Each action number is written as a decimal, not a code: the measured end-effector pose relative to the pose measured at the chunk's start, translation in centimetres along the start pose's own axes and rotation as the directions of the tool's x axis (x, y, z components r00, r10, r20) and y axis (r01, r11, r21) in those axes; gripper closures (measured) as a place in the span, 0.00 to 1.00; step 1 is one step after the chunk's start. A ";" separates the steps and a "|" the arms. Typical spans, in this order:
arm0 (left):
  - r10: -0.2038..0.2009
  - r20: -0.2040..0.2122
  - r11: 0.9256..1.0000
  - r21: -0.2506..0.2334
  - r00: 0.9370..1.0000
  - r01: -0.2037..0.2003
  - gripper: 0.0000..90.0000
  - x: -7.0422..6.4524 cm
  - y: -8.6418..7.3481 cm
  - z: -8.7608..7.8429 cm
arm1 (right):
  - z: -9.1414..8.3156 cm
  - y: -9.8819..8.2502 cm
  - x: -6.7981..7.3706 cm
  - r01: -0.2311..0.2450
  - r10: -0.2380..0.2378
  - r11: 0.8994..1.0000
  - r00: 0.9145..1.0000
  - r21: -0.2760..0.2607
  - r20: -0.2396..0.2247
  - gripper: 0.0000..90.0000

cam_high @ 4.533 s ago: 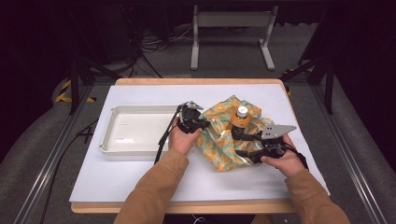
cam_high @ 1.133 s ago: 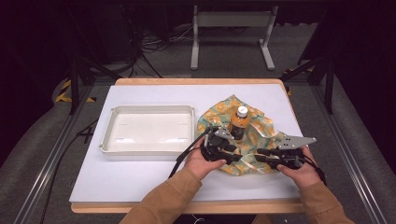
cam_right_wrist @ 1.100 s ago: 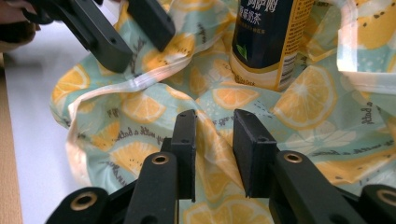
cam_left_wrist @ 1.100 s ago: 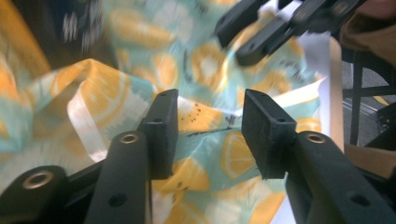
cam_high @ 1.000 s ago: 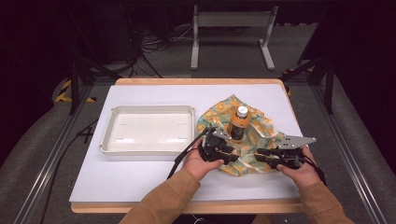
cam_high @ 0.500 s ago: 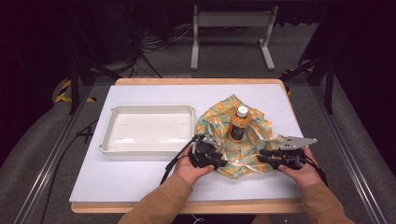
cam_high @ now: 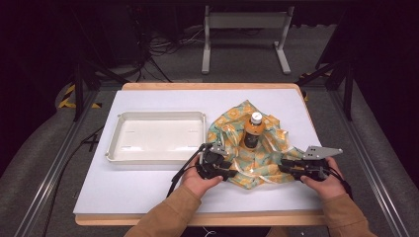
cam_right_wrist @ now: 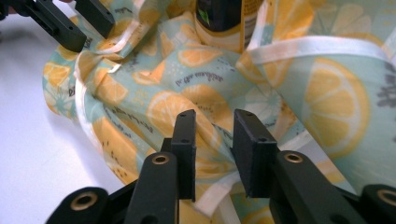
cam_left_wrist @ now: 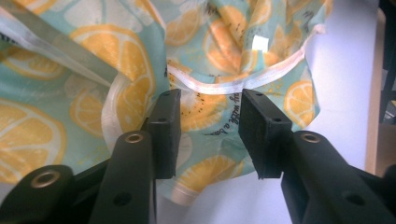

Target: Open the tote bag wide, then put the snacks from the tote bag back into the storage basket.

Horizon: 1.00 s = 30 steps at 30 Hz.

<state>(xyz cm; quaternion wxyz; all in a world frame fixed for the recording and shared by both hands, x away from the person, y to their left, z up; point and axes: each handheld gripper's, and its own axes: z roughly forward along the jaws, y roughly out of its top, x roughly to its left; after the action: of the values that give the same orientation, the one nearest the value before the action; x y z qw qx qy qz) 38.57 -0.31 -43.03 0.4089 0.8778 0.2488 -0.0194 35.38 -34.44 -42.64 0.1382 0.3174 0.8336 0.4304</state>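
A cloth printed with orange slices (cam_high: 262, 158) lies crumpled on the white table top, and a brown bottle with a white cap (cam_high: 254, 130) stands upright on its middle. My left gripper (cam_high: 233, 174) is at the cloth's near left edge. In the left gripper view its jaws (cam_left_wrist: 210, 126) stand apart over the white hem (cam_left_wrist: 219, 88); they have just been opening and the pads are off the cloth. My right gripper (cam_high: 282, 168) is at the near right edge. In the right gripper view (cam_right_wrist: 212, 149) a raised fold of cloth (cam_right_wrist: 210, 135) sits pinched between the pads.
A shallow white tray (cam_high: 148, 159) lies left of the cloth on the white table cover (cam_high: 123, 192). The table's wooden front edge (cam_high: 222, 217) runs just behind my hands. Dark floor and a metal stand (cam_high: 244, 24) lie beyond the far edge.
The left hand has drawn back from beside the bottle toward the near left edge of the cloth, and its jaws stand wider. The right hand has kept still.
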 end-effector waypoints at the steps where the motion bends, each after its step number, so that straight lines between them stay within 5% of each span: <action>1: 0.004 -0.006 1.000 -0.012 1.000 -0.004 0.61 0.0 0.0 -0.2 | 0.0 0.1 0.1 -0.001 0.001 1.000 1.000 -0.007 -0.003 0.77; 7: -0.005 -0.047 0.999 -0.038 0.999 0.003 0.45 -0.1 -0.1 -0.9 | -0.4 0.1 0.2 0.003 -0.002 0.999 1.000 -0.043 0.003 0.70; 15: 0.005 -0.054 0.995 -0.096 0.999 -0.011 0.44 -0.5 -0.1 -2.5 | -1.3 0.4 0.4 0.013 -0.013 0.991 1.000 -0.130 0.000 0.65; 30: 0.013 -0.039 0.976 -0.218 0.999 -0.021 0.45 -0.7 1.0 -5.2 | -2.8 1.2 1.3 0.037 -0.033 0.967 0.999 -0.253 0.020 0.64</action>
<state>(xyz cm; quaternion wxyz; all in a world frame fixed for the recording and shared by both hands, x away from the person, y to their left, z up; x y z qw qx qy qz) 37.58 2.64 -38.68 0.4983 0.8298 0.2495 0.0279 33.50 -34.89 -40.00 0.1918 0.2858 0.7762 0.5283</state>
